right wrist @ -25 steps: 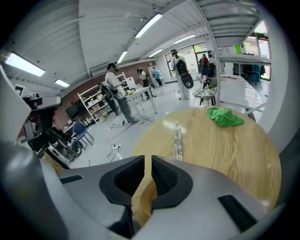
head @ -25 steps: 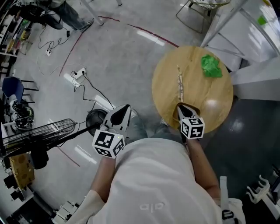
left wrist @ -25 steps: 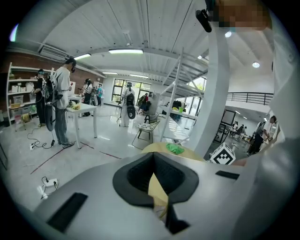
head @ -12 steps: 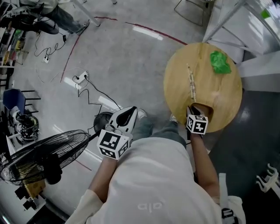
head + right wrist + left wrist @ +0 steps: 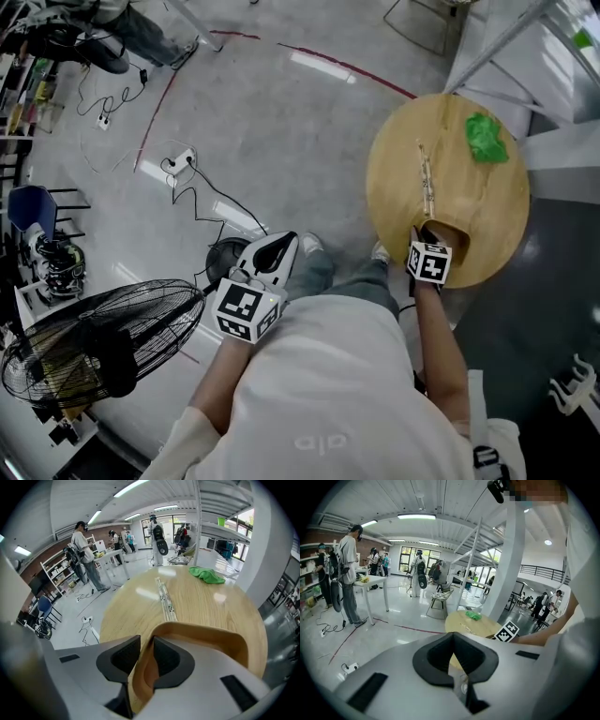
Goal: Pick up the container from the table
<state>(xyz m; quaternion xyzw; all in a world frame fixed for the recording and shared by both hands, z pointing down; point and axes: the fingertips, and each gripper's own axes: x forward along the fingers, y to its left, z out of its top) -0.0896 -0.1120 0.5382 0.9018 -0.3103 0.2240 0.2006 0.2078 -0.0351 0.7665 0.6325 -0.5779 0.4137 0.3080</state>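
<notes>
A round wooden table (image 5: 469, 202) stands on a glossy grey floor (image 5: 281, 122). A thin metal strip (image 5: 427, 178) runs across the top from the far side toward the near edge. A crumpled green cloth (image 5: 487, 139) lies near the far right edge. A tan wooden container (image 5: 450, 234) with a curved wall sits at the near edge, just beside the strip's near end.

Tan, open-topped container (image 5: 452, 236) with a thin, curved wall stands upright at the near edge of the round wooden surface (image 5: 469, 187)
</notes>
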